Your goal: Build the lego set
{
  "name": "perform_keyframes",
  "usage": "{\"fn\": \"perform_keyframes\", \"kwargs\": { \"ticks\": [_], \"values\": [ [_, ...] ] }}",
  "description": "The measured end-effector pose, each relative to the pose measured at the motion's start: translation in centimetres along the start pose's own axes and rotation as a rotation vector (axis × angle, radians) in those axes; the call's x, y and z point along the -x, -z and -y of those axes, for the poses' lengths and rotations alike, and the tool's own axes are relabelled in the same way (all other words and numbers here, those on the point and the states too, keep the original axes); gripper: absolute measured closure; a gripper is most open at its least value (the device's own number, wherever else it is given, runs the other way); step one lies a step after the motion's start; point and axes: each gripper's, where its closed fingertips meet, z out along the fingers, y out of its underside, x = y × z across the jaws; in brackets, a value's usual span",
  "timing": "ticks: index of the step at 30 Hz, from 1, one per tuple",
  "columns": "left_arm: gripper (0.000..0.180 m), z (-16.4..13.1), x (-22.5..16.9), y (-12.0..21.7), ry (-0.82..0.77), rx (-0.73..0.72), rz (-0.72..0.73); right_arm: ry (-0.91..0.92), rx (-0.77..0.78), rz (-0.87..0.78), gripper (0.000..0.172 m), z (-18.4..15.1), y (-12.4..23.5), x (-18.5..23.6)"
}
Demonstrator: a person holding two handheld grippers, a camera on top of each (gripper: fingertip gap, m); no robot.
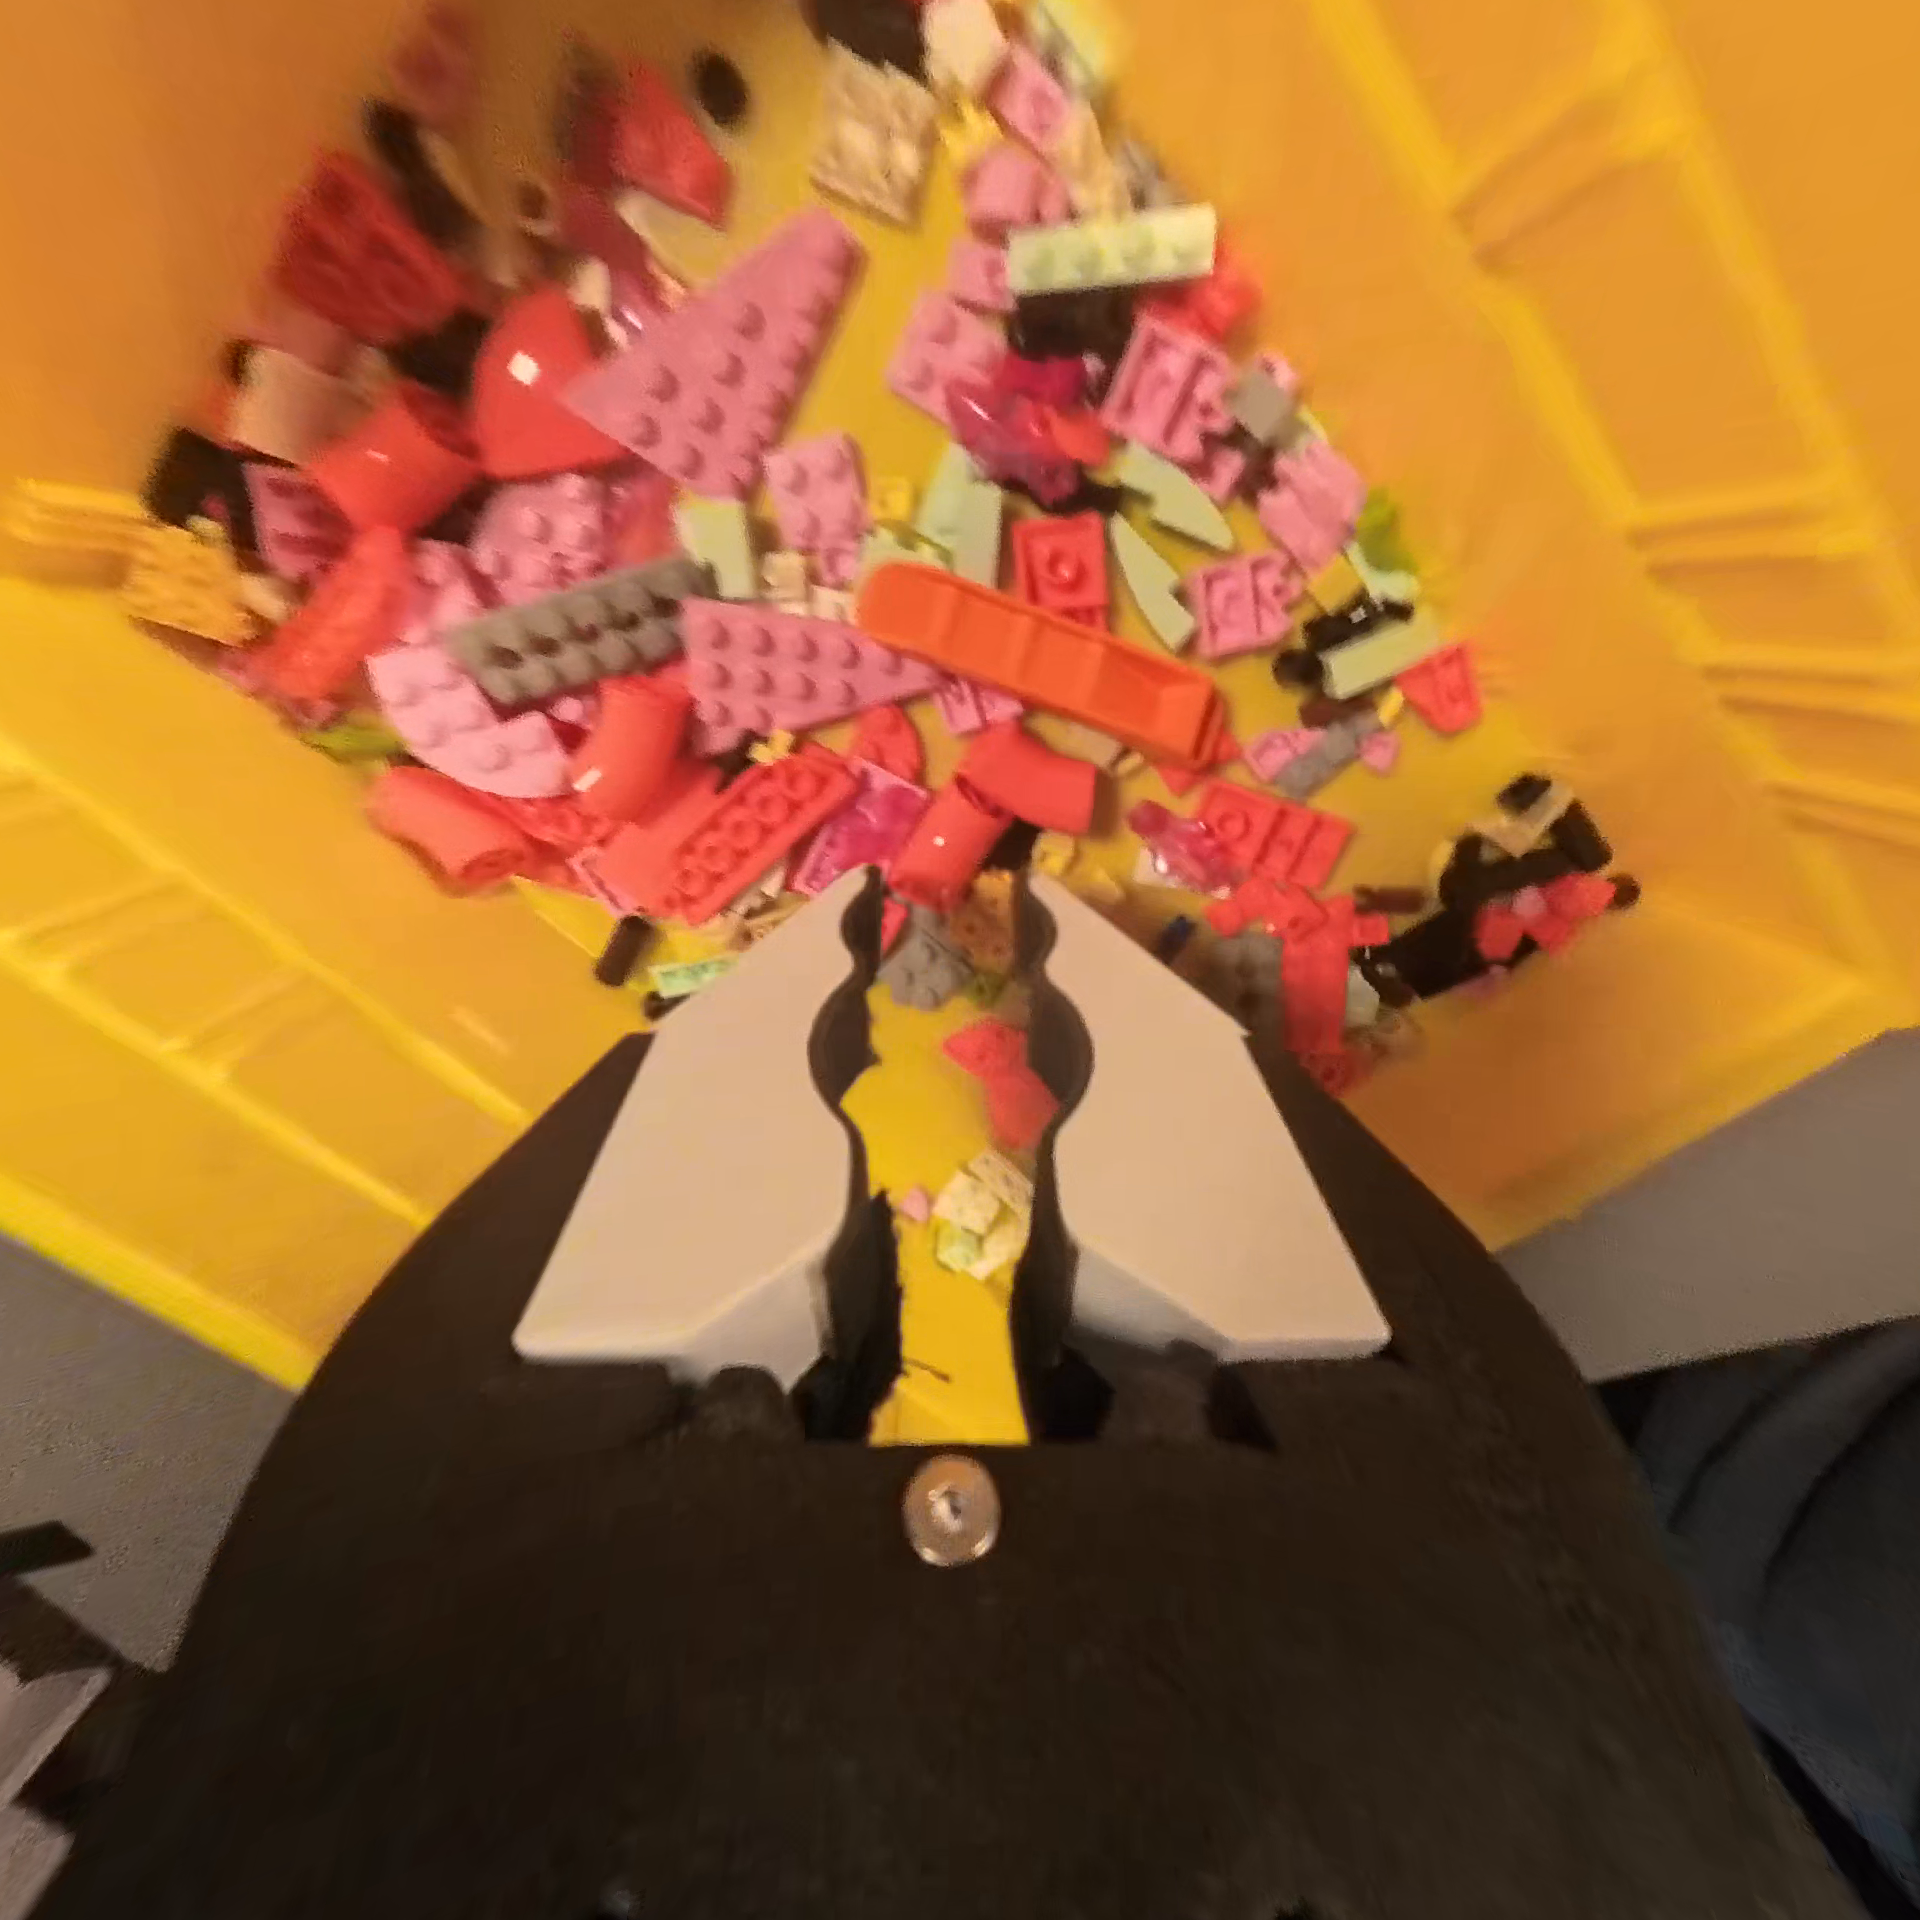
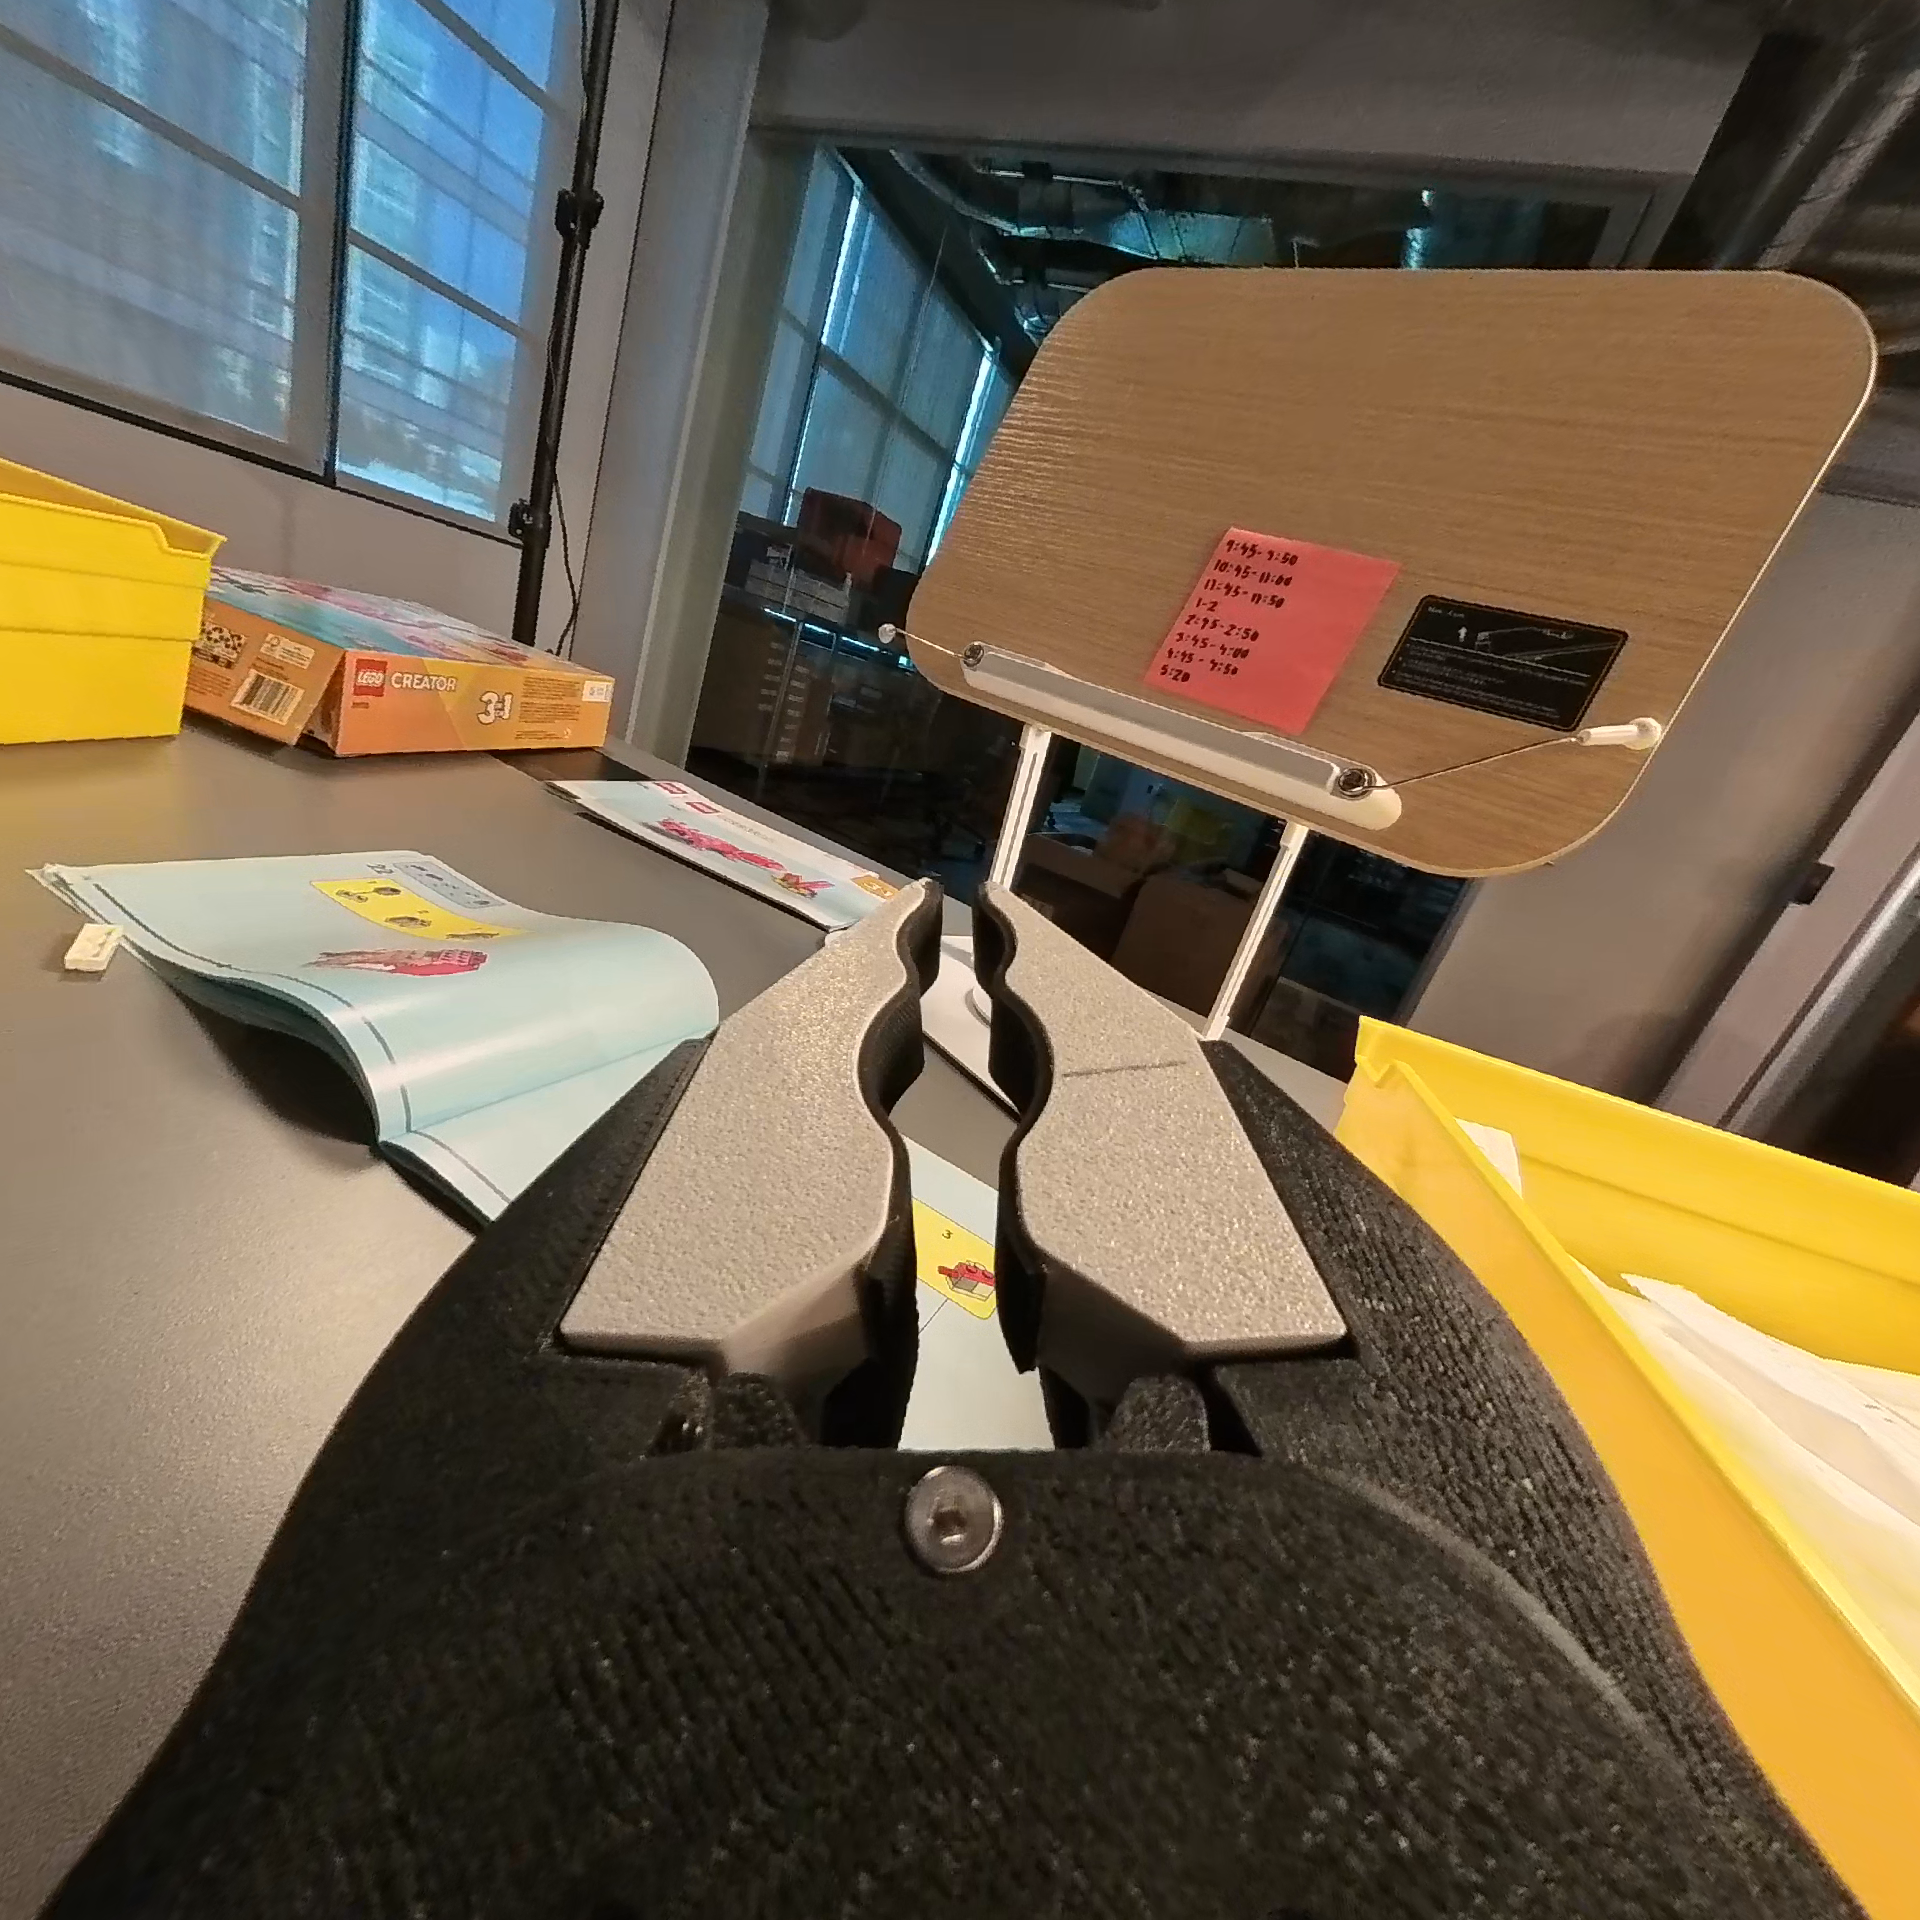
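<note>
In the left wrist view my left gripper [image 1: 954,883] hangs over a yellow bin [image 1: 260,1039] full of loose lego pieces, mostly pink, red and grey. Its jaws stand apart. A small grey piece [image 1: 925,966] and a tan one lie on the bin floor between the fingertips, and a red curved piece [image 1: 951,842] lies just beyond them. The view is blurred, and I see no pad pressing on a piece. In the right wrist view my right gripper [image 2: 956,894] is shut with nothing between its tips, above the grey table [image 2: 208,1299] and an open instruction booklet [image 2: 436,997].
An orange brick separator [image 1: 1039,655], a pink wedge plate [image 1: 727,364] and a black-and-red partial build [image 1: 1496,904] lie in the bin. On the table are a second booklet [image 2: 727,842], the set's box [image 2: 416,686], a wooden book stand [image 2: 1403,499], a small white piece [image 2: 91,948] and yellow bins left [image 2: 83,613] and right [image 2: 1662,1247]. Spacing between my two grippers at the tips: around 50 centimeters.
</note>
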Motion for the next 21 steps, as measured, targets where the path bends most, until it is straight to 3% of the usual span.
{"fn": "perform_keyframes", "kwargs": {
  "ticks": [3,11,18,21],
  "values": [
    [0.151,0.5,1.0,0.2,0.039,-0.027,0.005,-0.001,0.0,0.001,0.168,0.0,0.0,0.0],
    [0.152,-1.2,1.4,-1.1,0.063,0.081,-0.04,-0.001,-0.001,0.002,0.168,0.0,0.0,0.0],
    [0.152,-1.2,-2.8,-1.0,0.038,0.084,-0.232,0.002,-0.001,0.007,0.168,0.0,0.0,0.1],
    [0.168,0.6,-2.4,0.0,0.005,0.002,-0.196,0.004,-0.001,0.011,0.168,0.0,0.0,0.2]
  ]
}}
